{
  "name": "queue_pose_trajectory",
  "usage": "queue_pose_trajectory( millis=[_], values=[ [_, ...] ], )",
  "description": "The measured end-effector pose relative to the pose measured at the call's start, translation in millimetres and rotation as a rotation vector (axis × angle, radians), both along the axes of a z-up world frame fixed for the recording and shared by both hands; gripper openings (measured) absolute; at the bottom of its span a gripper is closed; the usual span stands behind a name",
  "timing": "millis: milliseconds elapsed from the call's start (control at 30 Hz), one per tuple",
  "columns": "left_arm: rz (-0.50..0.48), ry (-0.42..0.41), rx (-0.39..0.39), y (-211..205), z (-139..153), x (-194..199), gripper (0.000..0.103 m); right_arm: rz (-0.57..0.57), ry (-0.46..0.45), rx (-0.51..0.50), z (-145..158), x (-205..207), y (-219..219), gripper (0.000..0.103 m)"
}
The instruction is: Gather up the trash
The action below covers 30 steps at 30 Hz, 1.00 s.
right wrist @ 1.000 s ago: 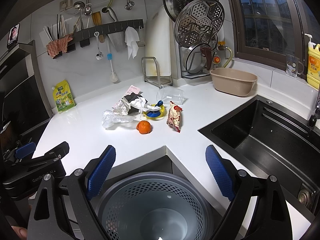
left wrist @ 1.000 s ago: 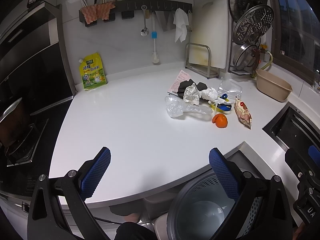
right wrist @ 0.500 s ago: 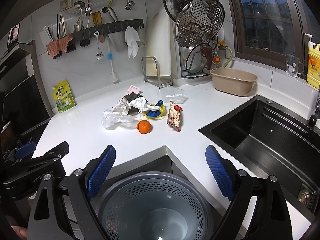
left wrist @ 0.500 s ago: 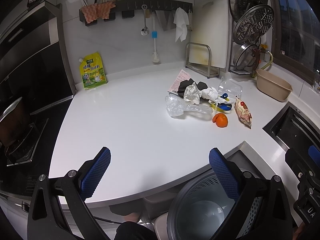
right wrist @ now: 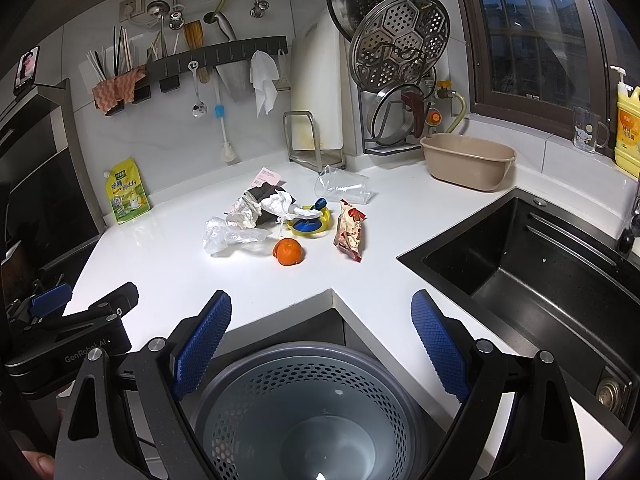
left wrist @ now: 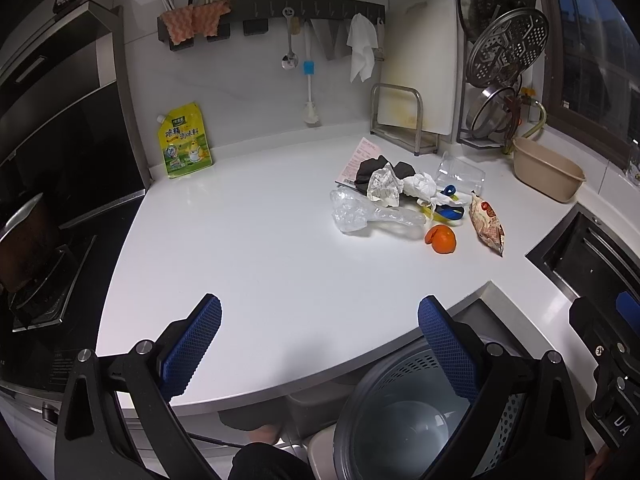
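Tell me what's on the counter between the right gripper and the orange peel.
Nothing: in the right wrist view, only bare white counter lies between the open right gripper and the orange peel. The bin sits below the gripper.

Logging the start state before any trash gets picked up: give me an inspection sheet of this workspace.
Surface: white countertop, litter clustered mid-counter.
Job's things: orange peel, snack wrapper, clear plastic bag, crumpled paper, clear cup lying on its side; perforated bin below the counter edge, looks empty.
Clutter: yellow pouch, beige basin.
Grippers: left gripper open; right gripper open, above the bin.
Cables: nothing seen.
Surroundings: black sink, dark window.
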<state>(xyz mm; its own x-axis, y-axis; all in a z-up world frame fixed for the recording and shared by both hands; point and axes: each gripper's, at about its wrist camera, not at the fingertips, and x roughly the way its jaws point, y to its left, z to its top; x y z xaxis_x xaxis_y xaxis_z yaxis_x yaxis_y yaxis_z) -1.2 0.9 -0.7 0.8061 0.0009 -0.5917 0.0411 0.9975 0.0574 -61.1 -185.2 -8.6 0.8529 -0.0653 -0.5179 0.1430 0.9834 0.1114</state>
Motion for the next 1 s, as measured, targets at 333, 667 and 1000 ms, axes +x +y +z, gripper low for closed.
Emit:
queue_pose_trajectory(
  millis=[333, 667, 1000],
  values=[
    [0.027, 0.021, 0.005, -0.2, -13.7, 14.2, 0.097, 0.004, 0.033, 0.007, -15.4, 12.9, -7.4, 0.087],
    [0.02, 0.081, -0.018, -2.8, -34.6, 72.7, 0.097, 0.003, 0.1, 0.03, -36.6, 67.8, -41.7, 0.087],
    [0.037, 0.1, -0.091, -16.0, -38.1, 136.7, 0.097, -0.017, 0.158, 0.055, -41.0, 157.6, -68.8, 0.087]
  ],
)
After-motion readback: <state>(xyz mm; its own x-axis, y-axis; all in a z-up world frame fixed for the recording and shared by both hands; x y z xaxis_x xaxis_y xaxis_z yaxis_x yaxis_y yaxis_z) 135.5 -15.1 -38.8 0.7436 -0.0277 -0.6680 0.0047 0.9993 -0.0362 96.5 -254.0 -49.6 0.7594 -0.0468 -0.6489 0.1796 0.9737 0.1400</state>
